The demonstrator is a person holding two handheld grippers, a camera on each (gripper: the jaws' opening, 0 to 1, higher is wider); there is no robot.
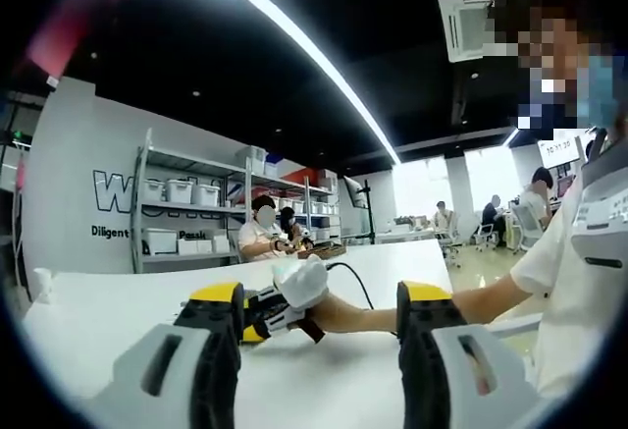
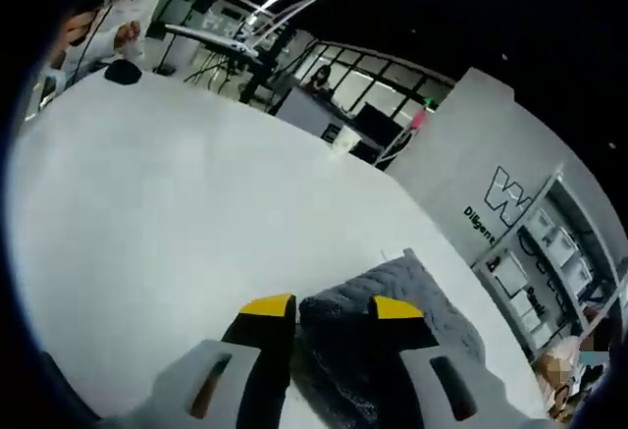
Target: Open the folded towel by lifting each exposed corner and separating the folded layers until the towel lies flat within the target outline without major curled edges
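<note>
A folded grey towel (image 2: 417, 277) lies on the white table (image 2: 196, 184) in the right gripper view, near the table's right edge. My right gripper (image 2: 332, 309) stands open low over it, and the towel's near corner sits between the two yellow-tipped jaws. In the left gripper view my left gripper (image 1: 320, 296) is open over the bare white table (image 1: 108, 311). Between its jaws, farther off, a white-gloved hand (image 1: 302, 284) holds the right gripper (image 1: 257, 313) by its yellow and black body.
The person (image 1: 564, 252) stands at the right, an arm reaching across the table. A black cable (image 1: 355, 287) trails from the gloved hand. Shelves with white bins (image 1: 186, 193) and seated people (image 1: 260, 235) are behind. A small black object (image 2: 123, 71) lies at the table's far end.
</note>
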